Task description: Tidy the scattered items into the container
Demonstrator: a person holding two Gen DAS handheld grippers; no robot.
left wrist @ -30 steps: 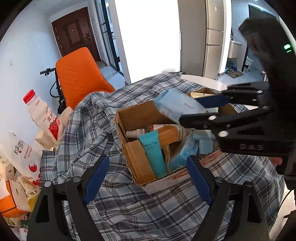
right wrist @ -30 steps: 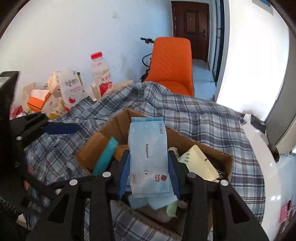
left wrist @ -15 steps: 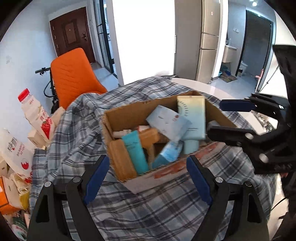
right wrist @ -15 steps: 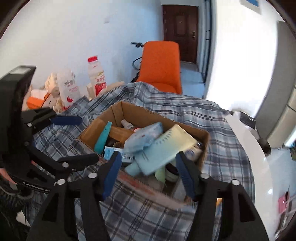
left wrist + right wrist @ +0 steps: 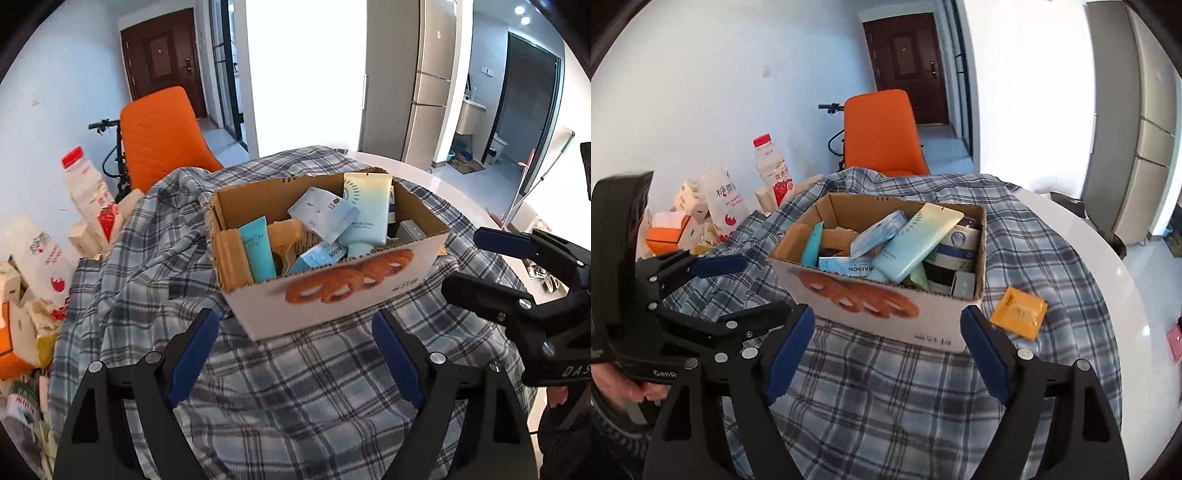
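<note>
A cardboard box [image 5: 332,295] printed with cookies sits on the plaid cloth, also in the right wrist view [image 5: 871,302]. It holds several items: a pale blue wipes packet [image 5: 323,214] [image 5: 879,234], a yellow-blue tube [image 5: 367,210] [image 5: 916,242] and a teal tube [image 5: 256,249]. An orange sachet [image 5: 1017,312] lies on the cloth right of the box. My left gripper [image 5: 295,354] is open and empty before the box. My right gripper [image 5: 886,343] is open and empty before the box.
The plaid cloth [image 5: 295,398] covers a round white table [image 5: 1108,280]. An orange chair [image 5: 162,136] stands behind it. A milk bottle [image 5: 88,192], snack bags and cartons [image 5: 701,214] are piled at the left. A fridge [image 5: 432,85] stands behind.
My right gripper let go of the pale blue wipes packet into the box, opened and drew back. My left gripper also drew back from the box.
</note>
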